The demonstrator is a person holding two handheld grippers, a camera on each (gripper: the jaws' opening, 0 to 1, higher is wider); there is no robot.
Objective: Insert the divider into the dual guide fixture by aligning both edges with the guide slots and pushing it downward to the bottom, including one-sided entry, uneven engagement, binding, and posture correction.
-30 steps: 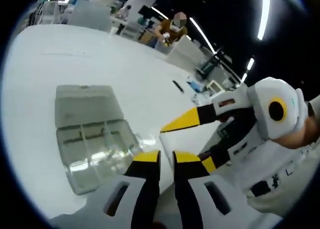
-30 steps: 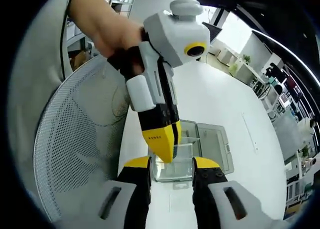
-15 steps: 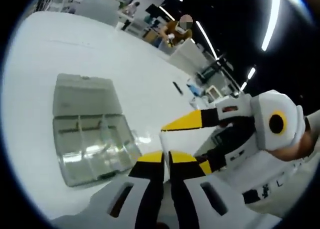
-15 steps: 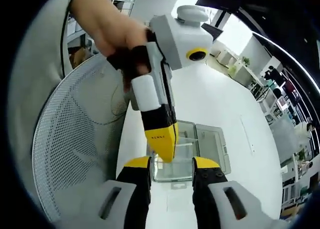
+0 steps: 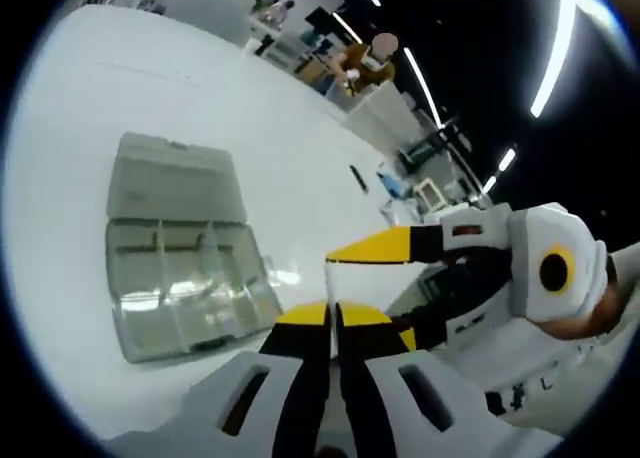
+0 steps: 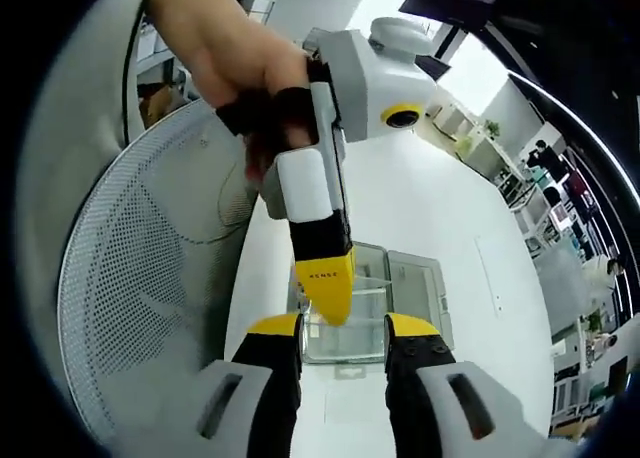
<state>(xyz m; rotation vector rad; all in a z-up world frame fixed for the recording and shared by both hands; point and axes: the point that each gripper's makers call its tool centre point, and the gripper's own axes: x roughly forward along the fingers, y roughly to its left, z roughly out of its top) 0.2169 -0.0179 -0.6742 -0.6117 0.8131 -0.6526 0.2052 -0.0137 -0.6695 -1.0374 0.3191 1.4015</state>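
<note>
Looking along my left gripper [image 5: 331,318], I see its yellow-tipped jaws pressed together with nothing visible between them. Ahead and to their left on the white desk [image 5: 200,108] lies the clear fixture box [image 5: 180,263], lid folded back, its compartments showing faintly. The right gripper [image 5: 400,246] reaches in from the right, its yellow tip just above my left jaws, a hand behind it at the frame's edge. I cannot make out the divider itself here.

From the right gripper [image 6: 342,328] view, my jaws stand apart with a wide gap and hold nothing I can see. The left gripper [image 6: 326,288] comes down from above in a hand [image 6: 235,63], its tip hanging over the fixture box [image 6: 370,303], which sits straight ahead between my jaws. A white mesh chair back [image 6: 140,278] fills the left side, something the other view lacks.
</note>
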